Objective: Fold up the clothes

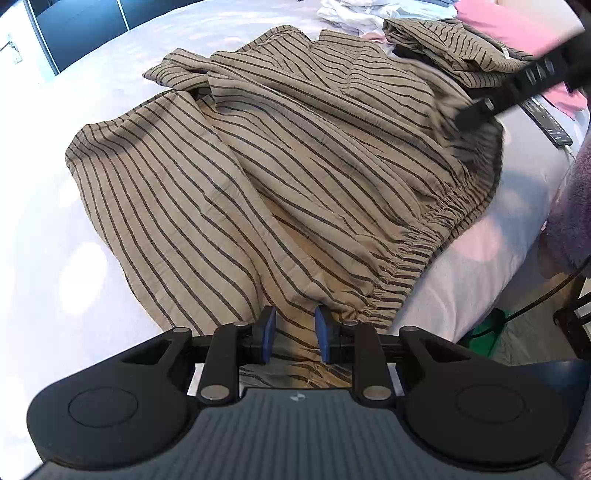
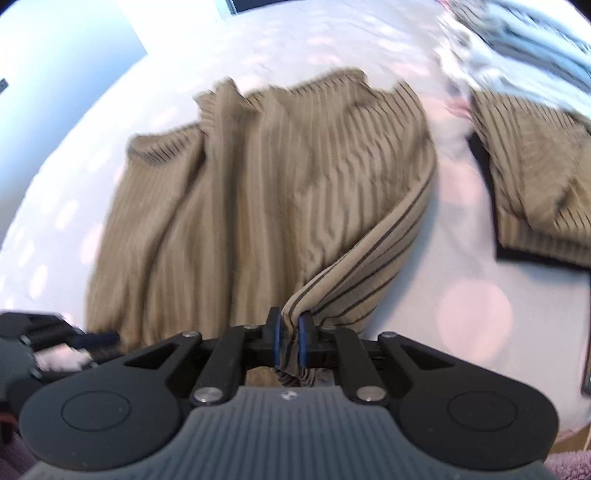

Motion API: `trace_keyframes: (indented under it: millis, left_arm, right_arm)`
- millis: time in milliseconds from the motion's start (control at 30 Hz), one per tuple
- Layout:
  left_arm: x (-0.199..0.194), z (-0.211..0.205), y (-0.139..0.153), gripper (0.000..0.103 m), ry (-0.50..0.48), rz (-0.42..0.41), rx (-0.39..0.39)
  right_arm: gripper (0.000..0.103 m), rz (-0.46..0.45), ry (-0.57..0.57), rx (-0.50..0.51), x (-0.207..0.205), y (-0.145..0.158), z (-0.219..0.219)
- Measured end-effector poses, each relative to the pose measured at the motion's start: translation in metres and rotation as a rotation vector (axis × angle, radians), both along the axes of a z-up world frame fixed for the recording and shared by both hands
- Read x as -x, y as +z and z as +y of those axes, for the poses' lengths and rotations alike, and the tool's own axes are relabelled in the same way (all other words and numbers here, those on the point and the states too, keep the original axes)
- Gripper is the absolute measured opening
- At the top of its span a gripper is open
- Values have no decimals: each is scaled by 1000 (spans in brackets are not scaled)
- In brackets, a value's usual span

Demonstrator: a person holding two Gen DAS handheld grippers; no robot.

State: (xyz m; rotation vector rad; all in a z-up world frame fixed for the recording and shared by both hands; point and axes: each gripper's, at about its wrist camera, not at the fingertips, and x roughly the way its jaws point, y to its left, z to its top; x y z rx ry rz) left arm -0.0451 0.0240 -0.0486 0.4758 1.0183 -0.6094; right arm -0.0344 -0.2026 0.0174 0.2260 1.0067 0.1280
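One striped top (image 1: 461, 48) lies folded; the trousers (image 1: 258, 177) remain unfolded, right gripper (image 2: 290, 332) pinching them, left gripper (image 1: 294, 334) spread.

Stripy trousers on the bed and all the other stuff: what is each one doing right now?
Striped trousers: spread out, rumpled, one waistband corner lifted.
Right gripper: jaws shut on the trousers' fabric.
Left gripper: jaws open, waistband fabric between them.
Second striped garment: folded, lying apart.
Phone: flat, screen lit, cable attached.
White clothes: heaped, unfolded.
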Motion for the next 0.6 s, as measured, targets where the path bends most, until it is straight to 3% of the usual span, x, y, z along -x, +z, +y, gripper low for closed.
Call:
trace_keyframes:
  millis: [167, 367, 600]
  left_arm:
    - [-1, 1, -2, 21, -6, 2, 4]
    - [-5, 12, -2, 24, 25, 26, 61]
    - [-6, 42, 14, 24, 106, 16, 106]
  right_arm:
    - [11, -70, 103, 38, -14, 17, 43]
    - [11, -145, 340, 60, -19, 23, 104]
    - [11, -131, 570, 19, -14, 7, 152]
